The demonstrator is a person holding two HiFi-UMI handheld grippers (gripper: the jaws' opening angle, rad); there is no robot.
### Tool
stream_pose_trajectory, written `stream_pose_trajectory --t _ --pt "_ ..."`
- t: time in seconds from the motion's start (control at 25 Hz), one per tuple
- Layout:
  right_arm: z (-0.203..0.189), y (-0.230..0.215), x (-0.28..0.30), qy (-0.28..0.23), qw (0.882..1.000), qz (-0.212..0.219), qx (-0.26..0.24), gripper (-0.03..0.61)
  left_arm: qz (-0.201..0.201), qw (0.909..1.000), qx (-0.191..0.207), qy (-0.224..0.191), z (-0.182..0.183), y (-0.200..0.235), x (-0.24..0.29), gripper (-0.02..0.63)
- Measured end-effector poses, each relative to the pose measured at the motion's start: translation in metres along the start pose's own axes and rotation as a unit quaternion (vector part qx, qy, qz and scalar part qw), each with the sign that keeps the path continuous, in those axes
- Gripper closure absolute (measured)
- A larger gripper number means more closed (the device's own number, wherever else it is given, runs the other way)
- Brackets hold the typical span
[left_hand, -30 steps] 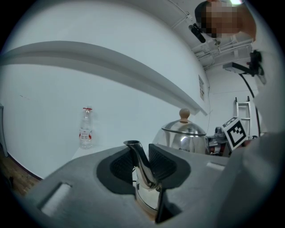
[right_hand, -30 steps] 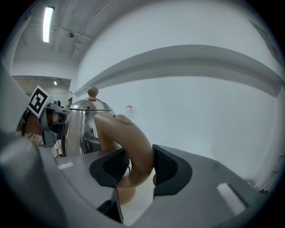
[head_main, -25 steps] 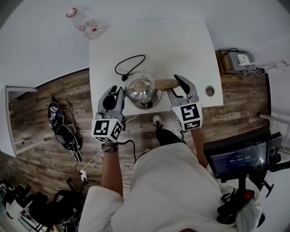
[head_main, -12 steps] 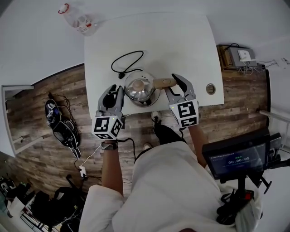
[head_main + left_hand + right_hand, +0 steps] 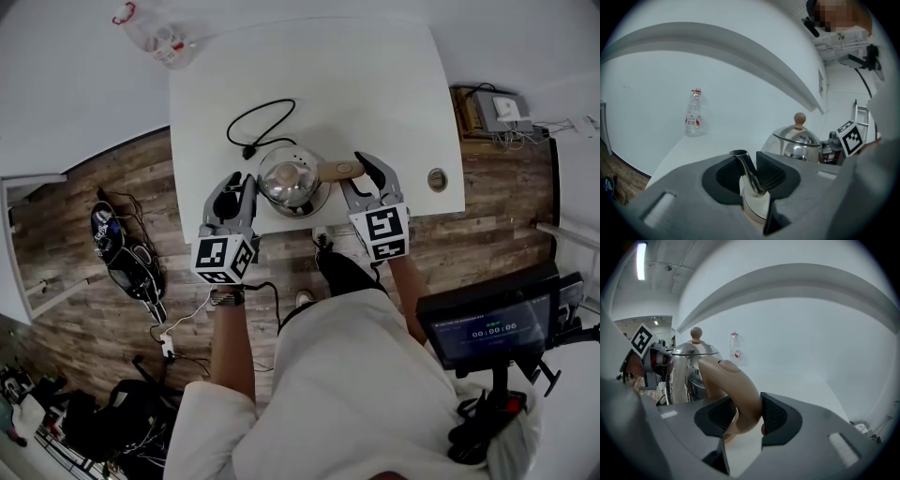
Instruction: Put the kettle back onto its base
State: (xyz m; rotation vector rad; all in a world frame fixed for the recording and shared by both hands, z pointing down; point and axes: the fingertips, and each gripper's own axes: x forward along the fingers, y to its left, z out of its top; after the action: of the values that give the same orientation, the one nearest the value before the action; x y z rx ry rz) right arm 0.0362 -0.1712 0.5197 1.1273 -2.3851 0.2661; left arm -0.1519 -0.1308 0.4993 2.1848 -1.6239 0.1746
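right jaws clamp kettle handle [image 5: 736, 385]; left jaws wide round spout [image 5: 748, 171]

Looks like a recording lab, not a home: plain white bench [image 5: 375, 94], bare walls [image 5: 811, 333], cables and gear [image 5: 127, 262] dumped on the plank floor [image 5: 103, 347] left of the left tongs [image 5: 239, 186], timer screen [image 5: 487, 328] right of the right tongs [image 5: 364, 173].

Head camera sits high, staring steeply down on the table [image 5: 375, 84] and both claws. The left claw [image 5: 238, 187] and right claw [image 5: 361, 174] cameras ride tight behind their jaws, looking level across it. Both share the kettle [image 5: 797, 140] and far bottle [image 5: 693, 115].
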Motion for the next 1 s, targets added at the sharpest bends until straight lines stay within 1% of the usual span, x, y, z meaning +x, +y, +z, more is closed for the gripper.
stream_pose_trajectory --t 0.56,0.84,1.0 --pt "-0.008 0.001 0.005 0.004 1.000 -0.003 -0.007 0.417 0.000 1.0000 0.000 0.007 -0.011 0.004 0.004 0.520" --pt "-0.013 0.001 0.007 0.003 1.000 -0.006 -0.002 0.416 0.004 1.0000 -0.003 0.007 -0.015 0.006 0.006 0.520" --pt "-0.019 -0.002 0.012 0.008 1.000 -0.011 0.007 0.411 0.002 1.0000 0.006 0.007 -0.017 0.005 0.010 0.518"
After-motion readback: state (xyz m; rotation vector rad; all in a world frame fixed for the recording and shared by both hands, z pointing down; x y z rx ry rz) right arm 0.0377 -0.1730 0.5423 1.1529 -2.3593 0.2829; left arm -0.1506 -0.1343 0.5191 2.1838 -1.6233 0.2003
